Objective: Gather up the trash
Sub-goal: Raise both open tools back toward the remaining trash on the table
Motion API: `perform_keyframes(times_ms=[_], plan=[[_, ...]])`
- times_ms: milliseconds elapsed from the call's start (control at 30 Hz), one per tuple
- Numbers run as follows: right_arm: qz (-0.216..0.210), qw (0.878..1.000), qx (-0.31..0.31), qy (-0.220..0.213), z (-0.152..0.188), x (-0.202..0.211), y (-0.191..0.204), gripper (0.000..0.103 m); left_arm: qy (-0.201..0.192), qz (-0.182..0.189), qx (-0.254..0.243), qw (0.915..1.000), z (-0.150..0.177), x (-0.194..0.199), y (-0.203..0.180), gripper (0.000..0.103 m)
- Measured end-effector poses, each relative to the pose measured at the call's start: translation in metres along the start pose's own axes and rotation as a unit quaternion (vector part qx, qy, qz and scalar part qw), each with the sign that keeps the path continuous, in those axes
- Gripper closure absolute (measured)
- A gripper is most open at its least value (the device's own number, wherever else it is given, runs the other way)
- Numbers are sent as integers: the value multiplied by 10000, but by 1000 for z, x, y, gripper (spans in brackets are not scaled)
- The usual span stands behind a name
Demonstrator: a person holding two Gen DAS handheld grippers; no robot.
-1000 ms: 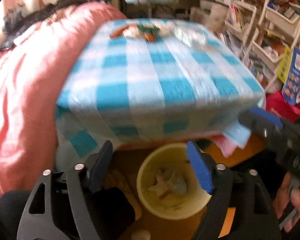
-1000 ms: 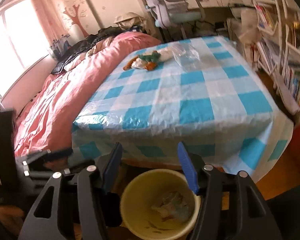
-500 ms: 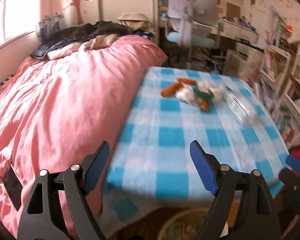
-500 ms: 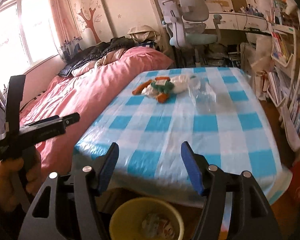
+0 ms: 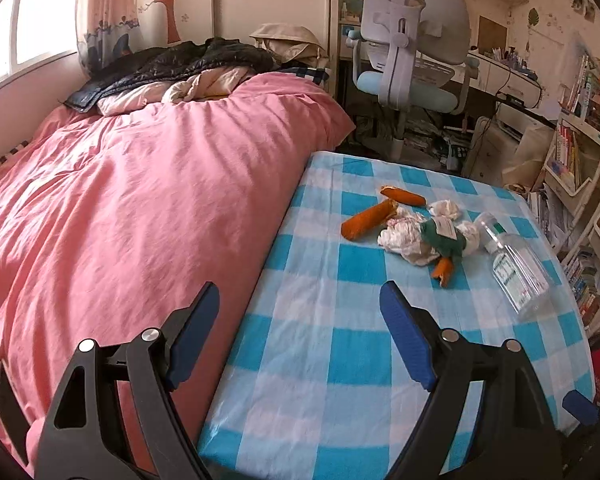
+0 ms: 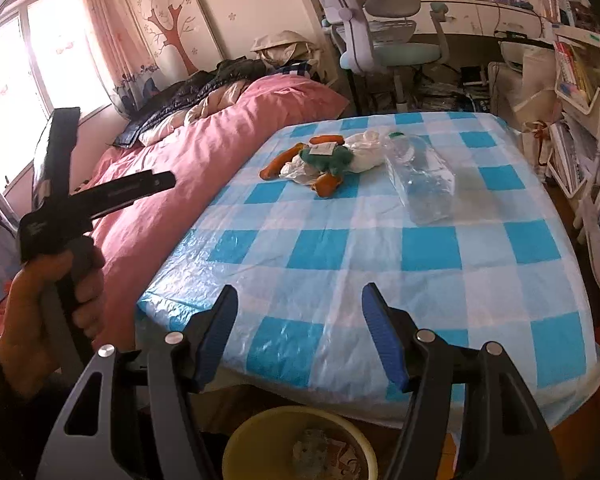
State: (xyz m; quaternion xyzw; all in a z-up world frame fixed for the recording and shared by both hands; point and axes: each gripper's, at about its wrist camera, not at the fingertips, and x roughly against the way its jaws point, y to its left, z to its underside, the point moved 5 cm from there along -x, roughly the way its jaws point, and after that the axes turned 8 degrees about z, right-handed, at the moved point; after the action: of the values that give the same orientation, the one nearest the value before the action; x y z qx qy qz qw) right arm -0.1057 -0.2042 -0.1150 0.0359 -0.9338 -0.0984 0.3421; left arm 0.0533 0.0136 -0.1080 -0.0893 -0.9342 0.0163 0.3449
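The left gripper has its blue-padded fingers spread wide with nothing between them; it hangs over the seam where the table's left edge meets the bed. The right gripper is likewise parted and empty, held above the table's near edge.

The trash lies well beyond both sets of fingertips, on the far half of the table, which is covered in a blue-and-white checked plastic cloth. It forms one loose cluster: two orange sausage-like pieces at the left, crumpled white tissues touching them, a green wrapper with a white label lying on the tissues, and a small orange scrap just at the near side. A clear plastic bottle lies on its side just right of the cluster, cap pointing away.

Between the fingers and the trash the cloth is bare. A yellow bin with some waste inside stands on the floor below the near edge, directly under the right gripper.

To the left, a pink duvet presses against the table's side. In the right wrist view, a hand grips the left gripper's handle above that duvet. Right of the table stand crowded bookshelves; beyond the far edge are a grey desk chair and floor clutter.
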Motion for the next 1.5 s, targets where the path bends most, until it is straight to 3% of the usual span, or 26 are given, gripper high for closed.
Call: perform_keyframes(times_ms=[167, 333, 533, 933, 1500], plan=[[90, 9993, 343, -84, -34, -17, 7, 40, 104, 32, -6, 9999, -11, -30, -3, 24], [296, 9953, 915, -85, -73, -60, 14, 38, 244, 93, -11, 9997, -24, -68, -5, 24], [368, 9963, 770, -26, -98, -107, 4, 38, 353, 45, -105, 9993, -39, -106, -8, 24], [514, 9917, 1182, 10, -109, -136, 12, 34, 264, 85, -417, 9987, -63, -130, -26, 24], [638, 9894, 1304, -19, -118, -150, 15, 33, 321, 147, -304, 9989, -72, -139, -22, 23]])
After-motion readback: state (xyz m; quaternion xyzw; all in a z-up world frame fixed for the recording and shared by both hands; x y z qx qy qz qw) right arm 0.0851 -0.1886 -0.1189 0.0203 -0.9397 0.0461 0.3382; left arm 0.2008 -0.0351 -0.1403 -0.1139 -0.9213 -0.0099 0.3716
